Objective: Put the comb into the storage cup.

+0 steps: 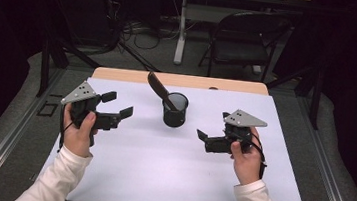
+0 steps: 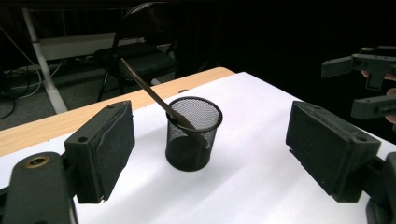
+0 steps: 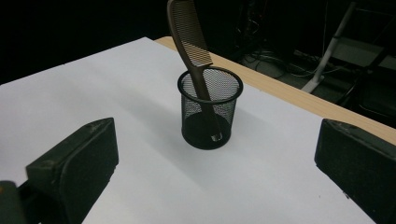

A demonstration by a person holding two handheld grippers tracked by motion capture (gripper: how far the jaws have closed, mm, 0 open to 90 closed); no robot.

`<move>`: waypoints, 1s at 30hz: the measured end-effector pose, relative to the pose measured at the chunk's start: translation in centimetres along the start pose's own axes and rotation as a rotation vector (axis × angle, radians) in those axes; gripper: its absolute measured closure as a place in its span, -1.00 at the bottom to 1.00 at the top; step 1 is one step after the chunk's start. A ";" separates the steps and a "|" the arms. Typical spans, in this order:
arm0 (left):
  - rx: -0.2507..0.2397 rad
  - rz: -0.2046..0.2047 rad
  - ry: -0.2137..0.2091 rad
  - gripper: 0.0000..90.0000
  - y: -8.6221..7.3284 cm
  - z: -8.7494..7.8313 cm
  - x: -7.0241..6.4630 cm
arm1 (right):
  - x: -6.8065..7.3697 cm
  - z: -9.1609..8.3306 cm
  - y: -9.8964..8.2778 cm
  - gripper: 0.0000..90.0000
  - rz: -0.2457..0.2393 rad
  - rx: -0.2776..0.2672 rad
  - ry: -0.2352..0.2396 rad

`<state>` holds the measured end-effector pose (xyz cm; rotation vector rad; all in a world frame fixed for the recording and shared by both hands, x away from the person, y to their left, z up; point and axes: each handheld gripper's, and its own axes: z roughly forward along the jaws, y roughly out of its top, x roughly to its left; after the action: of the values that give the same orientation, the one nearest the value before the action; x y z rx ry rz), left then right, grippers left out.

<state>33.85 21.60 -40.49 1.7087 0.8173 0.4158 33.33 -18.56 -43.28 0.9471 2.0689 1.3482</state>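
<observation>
A black mesh cup [image 1: 175, 111] stands upright on the white sheet [image 1: 159, 164], toward the back middle of the table. A brown comb [image 1: 158, 86] stands in it and leans out to the back left. My left gripper [image 1: 118, 103] hovers to the left of the cup, open and holding nothing. My right gripper [image 1: 214, 125] is to the right of the cup, also open with nothing in it. In the left gripper view the cup [image 2: 194, 133] and comb [image 2: 144, 86] lie ahead between the wide jaws, and the right gripper [image 2: 373, 84] is at the far right. The right gripper view faces the cup [image 3: 210, 109] and the comb [image 3: 189, 37].
The wooden table edge [image 1: 178, 80] runs behind the sheet. Beyond it stand a black folding chair [image 1: 243, 39] and a white table leg [image 1: 181, 30] with cables on the floor. The sheet has free room in front of the cup.
</observation>
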 end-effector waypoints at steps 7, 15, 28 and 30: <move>-0.006 -0.009 -0.015 -0.65 -1.2 -1.2 0.1 | -0.1 -1.6 -0.7 -1.00 0.016 -0.008 -0.038; -0.003 -0.011 -0.020 -0.65 -3.3 -2.2 0.2 | -0.4 -3.0 -2.6 -1.00 0.036 -0.007 -0.077; -0.029 -0.004 -0.007 -0.65 -6.7 -2.9 1.2 | -1.7 -4.5 -6.4 -1.00 0.098 -0.013 -0.142; -0.029 -0.006 -0.001 -0.65 -6.9 -2.9 1.2 | -1.7 -4.5 -6.7 -1.00 0.097 -0.011 -0.145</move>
<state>30.69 25.32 -46.28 1.6792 0.8122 0.4207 29.30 -24.33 -47.60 1.1192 1.9276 1.2967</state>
